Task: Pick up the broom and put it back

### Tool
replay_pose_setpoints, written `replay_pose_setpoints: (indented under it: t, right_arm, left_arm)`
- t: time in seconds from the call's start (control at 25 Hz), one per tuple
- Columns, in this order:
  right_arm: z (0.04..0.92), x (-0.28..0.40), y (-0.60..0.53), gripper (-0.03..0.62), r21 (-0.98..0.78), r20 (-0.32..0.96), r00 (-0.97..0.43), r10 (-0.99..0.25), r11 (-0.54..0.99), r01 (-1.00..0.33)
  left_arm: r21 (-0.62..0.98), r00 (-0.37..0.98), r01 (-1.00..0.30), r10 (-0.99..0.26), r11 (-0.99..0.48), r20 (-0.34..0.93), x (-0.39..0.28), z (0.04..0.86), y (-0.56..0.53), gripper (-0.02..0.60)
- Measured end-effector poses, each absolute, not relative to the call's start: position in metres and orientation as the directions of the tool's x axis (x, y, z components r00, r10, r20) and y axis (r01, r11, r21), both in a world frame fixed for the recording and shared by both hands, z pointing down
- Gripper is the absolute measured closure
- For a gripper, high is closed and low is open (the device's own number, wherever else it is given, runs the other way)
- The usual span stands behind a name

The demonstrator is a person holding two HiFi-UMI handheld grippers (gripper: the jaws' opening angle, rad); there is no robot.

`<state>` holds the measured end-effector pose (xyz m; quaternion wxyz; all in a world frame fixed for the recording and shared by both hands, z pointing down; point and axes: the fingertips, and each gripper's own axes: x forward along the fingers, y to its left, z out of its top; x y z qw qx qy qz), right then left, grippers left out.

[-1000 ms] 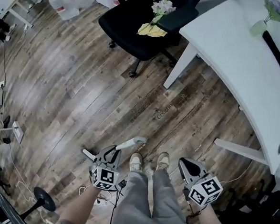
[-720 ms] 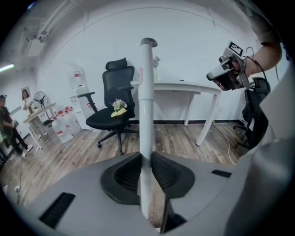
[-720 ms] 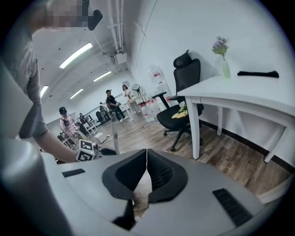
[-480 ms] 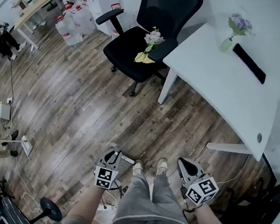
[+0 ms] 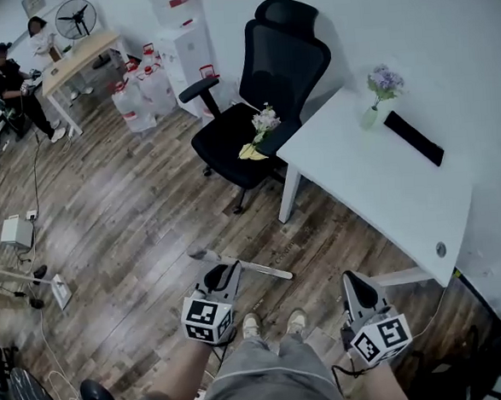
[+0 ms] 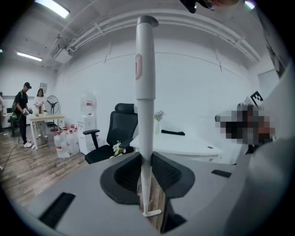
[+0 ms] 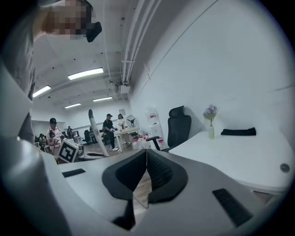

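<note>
The broom shows only as its white handle point(image 5: 253, 266), lying slantwise above the wood floor in the head view. My left gripper point(image 5: 226, 275) is shut on it, just ahead of the person's feet. In the left gripper view the handle point(image 6: 144, 83) stands upright between the two black pads point(image 6: 124, 173), which press on its thin lower end. The broom's head is not in view. My right gripper point(image 5: 353, 285) hangs to the right of the feet, jaws shut with nothing between them point(image 7: 146, 156). From the right gripper view the handle point(image 7: 95, 126) leans at the left.
A black office chair point(image 5: 263, 74) with flowers and a yellow cloth on its seat stands ahead. A white desk point(image 5: 378, 182) with a flower vase point(image 5: 381, 92) fills the right. Water jugs point(image 5: 137, 104) and people at a table point(image 5: 16, 83) are far left. A fan base point(image 5: 91, 392) and cables lie near left.
Both grippers have risen, and the view has lifted to take in more of the room. The handle, still held by the left gripper, has swung so its long end points right.
</note>
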<state>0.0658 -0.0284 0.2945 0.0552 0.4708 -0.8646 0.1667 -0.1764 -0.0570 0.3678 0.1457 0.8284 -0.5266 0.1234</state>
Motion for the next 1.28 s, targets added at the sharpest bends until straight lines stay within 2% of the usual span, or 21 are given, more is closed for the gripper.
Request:
replay_pose_setpoints:
  t: [0.24, 0.36, 0.48, 0.84, 1.28]
  right_arm:
    - [0.214, 0.097, -0.033, 0.562, -0.094, 0.12, -0.476, -0.871, 0.468, -0.879]
    - [0.162, 0.096, -0.022, 0.562, -0.039, 0.025, -0.505, -0.862, 0.504, -0.863]
    - [0.132, 0.095, -0.015, 0.563, 0.015, 0.002, -0.532, -0.847, 0.532, -0.847]
    - [0.133, 0.098, 0.002, 0.562, -0.029, 0.018, -0.572, -0.82, 0.571, -0.82]
    - [0.162, 0.111, 0.002, 0.562, -0.115, 0.075, -0.546, -0.834, 0.537, -0.836]
  left_arm:
    - [0.095, 0.413, -0.91, -0.866, -0.403, 0.282, -0.158, 0.27, -0.083, 0.497]
    - [0.048, 0.409, -0.909, -0.868, -0.413, 0.283, -0.153, 0.233, -0.077, 0.497]
    - [-0.006, 0.416, -0.901, -0.867, -0.434, 0.275, -0.148, 0.208, -0.066, 0.497]
    - [-0.09, 0.412, -0.883, -0.852, -0.461, 0.323, -0.155, 0.203, -0.02, 0.497]
    - [-0.014, 0.409, -0.895, -0.834, -0.445, 0.37, -0.157, 0.225, -0.008, 0.497]
